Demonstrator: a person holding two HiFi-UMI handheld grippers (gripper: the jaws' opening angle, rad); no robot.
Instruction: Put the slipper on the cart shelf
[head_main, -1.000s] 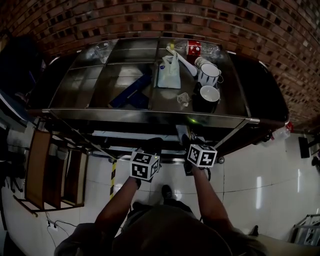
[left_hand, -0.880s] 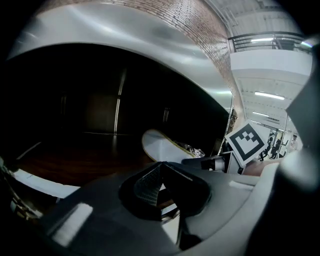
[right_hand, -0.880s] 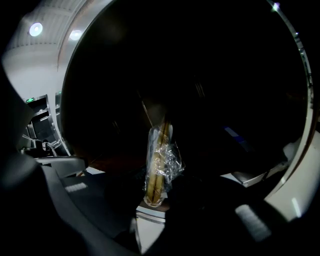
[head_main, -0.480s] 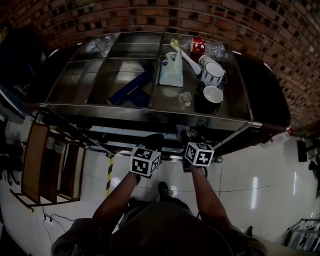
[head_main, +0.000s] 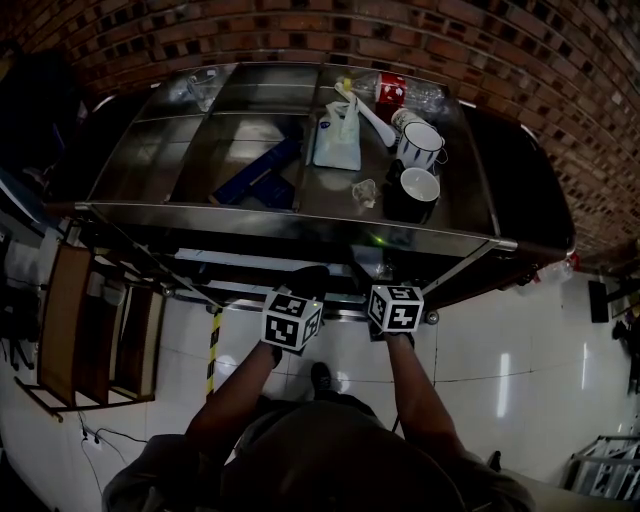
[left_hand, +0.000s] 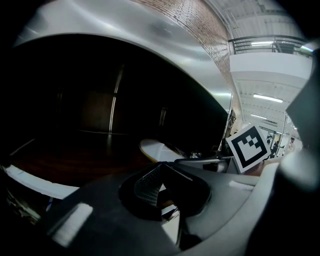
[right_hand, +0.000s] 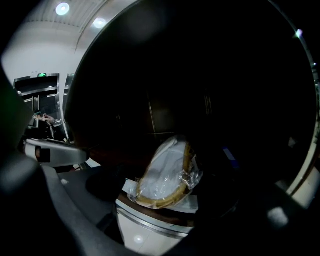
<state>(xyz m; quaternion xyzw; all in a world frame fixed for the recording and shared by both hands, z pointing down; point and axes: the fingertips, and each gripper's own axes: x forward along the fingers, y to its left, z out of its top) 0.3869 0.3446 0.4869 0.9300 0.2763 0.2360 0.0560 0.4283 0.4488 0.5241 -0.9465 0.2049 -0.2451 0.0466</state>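
The slipper (right_hand: 162, 175), pale and wrapped in clear plastic, lies on the cart's lower shelf (right_hand: 150, 219) at its front edge, toe pointing into the dark under the cart top. It sits between the jaws of the right gripper (right_hand: 167, 197), a little ahead of them. These jaws have just been opening and now stand wide apart, one on each side of the slipper, with neither pad pressing on it. The left gripper (left_hand: 160, 167) is just beside the right one, with its jaws together and nothing between them. The slipper shows in the left gripper view as a pale oval beyond the jaw tips and to their right, apart from them. In the head view both forearms reach straight forward from the body and run about parallel. The two marker cubes sit side by side near each other below the front rim of the cart (head_main: 300, 222), and both grippers point forward and slightly down into the space under the top. The right gripper's cube (left_hand: 248, 148) shows at the right in the left gripper view. On the cart top stand two cups (head_main: 418, 147), a white bag (head_main: 338, 140), a bottle (head_main: 395, 93) and a blue thing (head_main: 258, 175), all well apart from the grippers.
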